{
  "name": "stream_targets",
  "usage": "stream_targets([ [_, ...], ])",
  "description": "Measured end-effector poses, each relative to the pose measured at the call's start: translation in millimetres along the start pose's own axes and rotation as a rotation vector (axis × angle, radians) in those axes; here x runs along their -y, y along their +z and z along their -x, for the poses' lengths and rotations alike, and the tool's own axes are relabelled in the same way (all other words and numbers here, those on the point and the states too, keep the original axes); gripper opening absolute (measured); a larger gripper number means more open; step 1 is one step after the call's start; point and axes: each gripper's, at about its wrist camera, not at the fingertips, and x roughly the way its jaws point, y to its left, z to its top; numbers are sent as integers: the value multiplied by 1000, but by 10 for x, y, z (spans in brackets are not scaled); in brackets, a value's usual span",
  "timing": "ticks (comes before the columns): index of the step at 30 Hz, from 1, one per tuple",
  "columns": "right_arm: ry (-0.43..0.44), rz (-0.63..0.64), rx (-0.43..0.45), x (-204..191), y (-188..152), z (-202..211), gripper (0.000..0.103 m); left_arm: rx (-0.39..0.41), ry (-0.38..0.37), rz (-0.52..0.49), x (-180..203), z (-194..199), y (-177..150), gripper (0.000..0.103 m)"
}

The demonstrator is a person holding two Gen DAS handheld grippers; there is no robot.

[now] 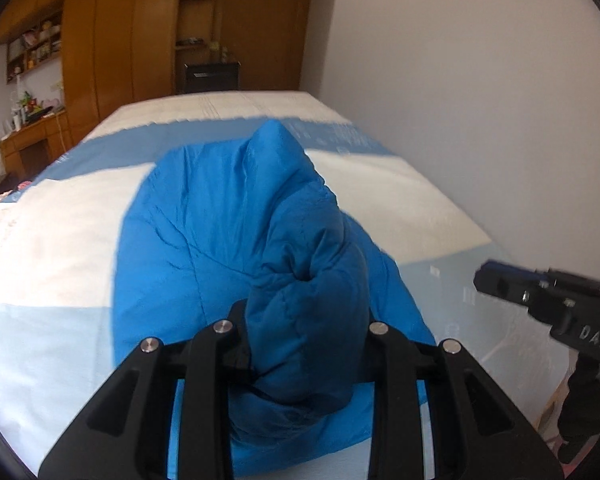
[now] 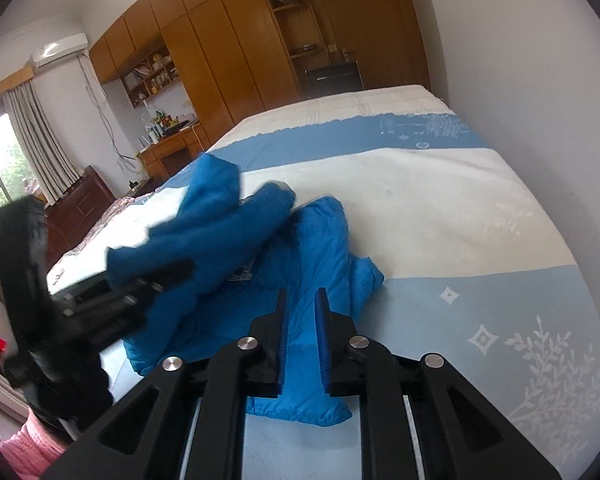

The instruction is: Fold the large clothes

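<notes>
On the bed, ahead of both sets of tongs, lies a blue padded jacket, partly lifted and partly spread on the white and blue cover. Starting at the left: the left tongs are clamped on a thick bunched fold of the jacket, and the cloth rises in a ridge straight forward from between their fingers, away toward the far end of the bed. In the right wrist view this raised part hangs as a blurred dark-blue mass up and to the left of the right tongs, with the rest of the jacket trailing down to the bed beneath it. Moving right, the right tongs stand apart with only a narrow gap and hold nothing; the jacket's near hem lies on the bed just below and ahead of their tips. The garment's long axis seems to run from the left tongs' grip down to that hem, so the right tongs look nearer the free edge and best placed to take it.
</notes>
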Motion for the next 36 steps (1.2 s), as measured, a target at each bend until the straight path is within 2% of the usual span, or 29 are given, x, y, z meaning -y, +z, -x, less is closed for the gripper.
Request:
stream_targets([
  [5,1,-29,-49,79,-58,-159,14,-74,-27,-20,3,-270,-199,29],
  [10,2,-43,-89,105,-104,-323,14,-99,-72,24,-108,-399,-284,29],
  [13,25,-50,-108,97,-72,-396,17,-94,-101,40,-165,-340,-259,31],
  [15,27,-46,-104,94,-26,-401,33,-85,-128,33,-179,-245,-228,39],
  [19,74,-57,-89,91,118,-359,40,-60,-241,58,-226,96,-248,55],
  [21,115,-71,-88,76,207,-335,55,-57,-350,106,-339,271,-240,59],
  [23,149,-81,-101,24,280,-349,68,-27,-394,135,-444,432,-229,59],
  [25,185,-103,-136,-16,316,-421,75,33,-345,149,-561,614,-207,59],
  [26,200,-115,-157,-21,329,-469,78,57,-296,155,-660,654,-184,60],
  [29,222,-146,-222,-61,339,-666,79,72,-84,185,-980,599,-153,59],
  [31,238,-173,-271,-54,326,-817,79,53,20,181,-1151,484,-191,59],
  [36,260,-232,-360,-21,299,-1166,79,-46,36,224,-1422,65,-271,58],
])
